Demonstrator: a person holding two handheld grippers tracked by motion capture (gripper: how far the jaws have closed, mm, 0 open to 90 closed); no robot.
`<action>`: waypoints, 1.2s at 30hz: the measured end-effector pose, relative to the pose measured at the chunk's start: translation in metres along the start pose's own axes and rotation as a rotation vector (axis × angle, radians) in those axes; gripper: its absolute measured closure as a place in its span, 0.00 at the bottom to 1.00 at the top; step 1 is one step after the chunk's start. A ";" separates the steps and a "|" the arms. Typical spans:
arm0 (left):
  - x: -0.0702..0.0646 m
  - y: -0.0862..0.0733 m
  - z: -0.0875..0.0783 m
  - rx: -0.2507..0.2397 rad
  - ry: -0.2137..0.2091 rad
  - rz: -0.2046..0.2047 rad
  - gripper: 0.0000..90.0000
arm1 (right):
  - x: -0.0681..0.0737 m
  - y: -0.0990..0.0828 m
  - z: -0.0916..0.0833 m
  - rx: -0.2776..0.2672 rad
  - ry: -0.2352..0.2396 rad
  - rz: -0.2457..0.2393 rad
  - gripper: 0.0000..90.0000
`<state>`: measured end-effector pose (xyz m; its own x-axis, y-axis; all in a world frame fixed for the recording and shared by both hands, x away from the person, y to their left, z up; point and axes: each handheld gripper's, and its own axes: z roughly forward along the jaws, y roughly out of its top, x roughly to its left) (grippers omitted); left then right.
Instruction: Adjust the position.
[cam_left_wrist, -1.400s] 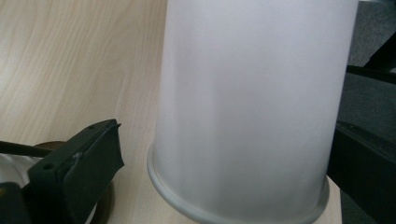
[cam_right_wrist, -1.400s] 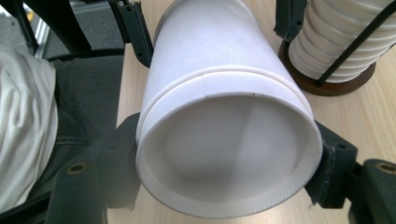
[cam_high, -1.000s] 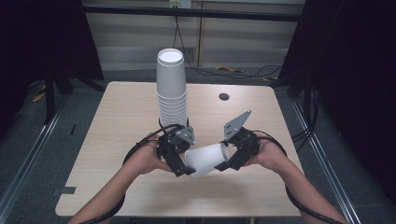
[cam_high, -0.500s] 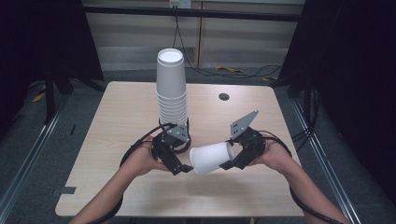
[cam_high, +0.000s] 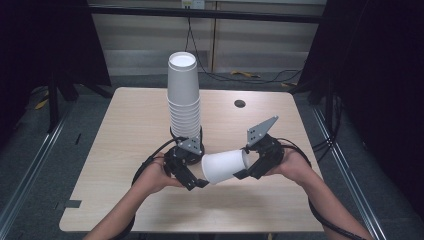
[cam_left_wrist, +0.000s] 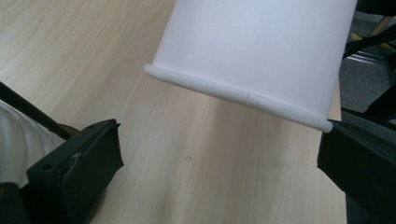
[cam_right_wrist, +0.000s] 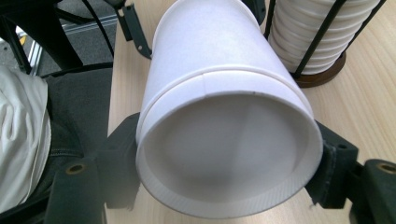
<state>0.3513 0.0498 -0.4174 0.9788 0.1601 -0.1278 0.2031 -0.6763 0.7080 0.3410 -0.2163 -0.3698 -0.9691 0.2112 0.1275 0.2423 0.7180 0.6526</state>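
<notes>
Now my right gripper (cam_high: 243, 162) is clamped on the cup (cam_high: 223, 166), left gripper (cam_high: 199, 181) apart; carry it level, don't crush.

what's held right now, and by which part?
The right gripper holds one white paper cup on its side, jaws clamped across the base end. The left gripper holds nothing; its jaws stand open beside the cup's rim.

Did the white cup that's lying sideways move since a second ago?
Yes. The cup slid right, away from the cup stack, carried by the right gripper.
</notes>
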 end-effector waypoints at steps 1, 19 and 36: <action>0.000 -0.001 0.001 -0.002 -0.001 0.001 0.00 | 0.000 0.000 0.000 -0.003 0.006 0.000 0.29; -0.007 0.001 0.010 -0.008 -0.004 0.056 0.02 | 0.003 0.009 0.010 -0.009 0.045 -0.018 0.29; -0.011 0.004 0.000 -0.005 -0.004 0.096 0.14 | 0.001 0.009 0.013 -0.026 0.063 -0.011 0.28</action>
<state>0.3416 0.0453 -0.4137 0.9939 0.0913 -0.0620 0.1079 -0.6850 0.7206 0.3431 -0.2007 -0.3733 -0.9729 0.1607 0.1663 0.2311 0.7026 0.6730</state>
